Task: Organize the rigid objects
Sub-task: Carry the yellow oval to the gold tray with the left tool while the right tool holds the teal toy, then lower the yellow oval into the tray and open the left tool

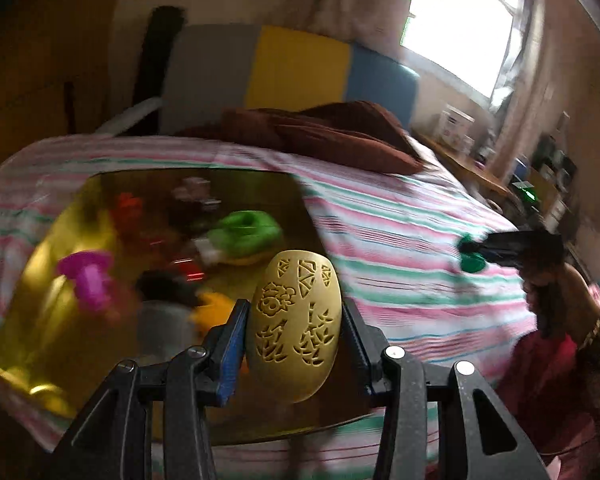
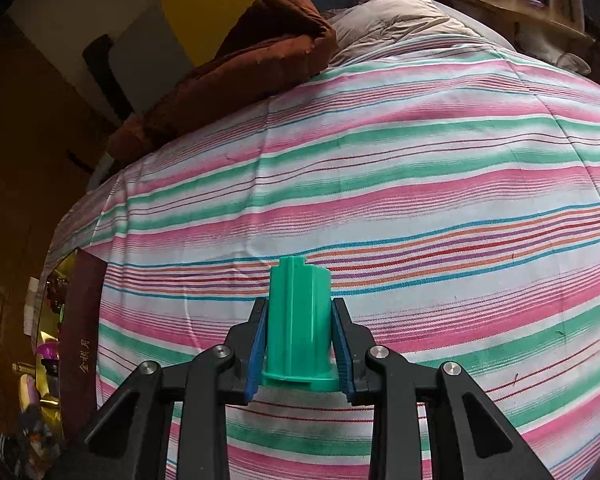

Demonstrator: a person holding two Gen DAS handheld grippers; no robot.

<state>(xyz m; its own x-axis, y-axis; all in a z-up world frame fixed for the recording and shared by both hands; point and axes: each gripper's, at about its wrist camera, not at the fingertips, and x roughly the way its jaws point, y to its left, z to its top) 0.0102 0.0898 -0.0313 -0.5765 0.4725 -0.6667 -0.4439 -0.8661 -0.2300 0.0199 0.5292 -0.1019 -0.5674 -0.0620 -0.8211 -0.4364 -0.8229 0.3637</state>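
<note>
carved yellow oval [image 1: 294, 328] held upright in left gripper [image 1: 296, 344], box [image 1: 100, 208] just left.
right gripper [image 2: 300, 344] clamps green cylinder [image 2: 300, 320], farther right.

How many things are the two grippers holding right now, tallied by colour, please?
Pale gold: 1, the carved oval piece in the left gripper
Green: 1, the ribbed cylinder in the right gripper
Total: 2
The contents of the gold box are too blurred to count.

Box [image 1: 100, 216] contents motion-blurred; box [image 2: 76, 340] cut at left edge.
</note>
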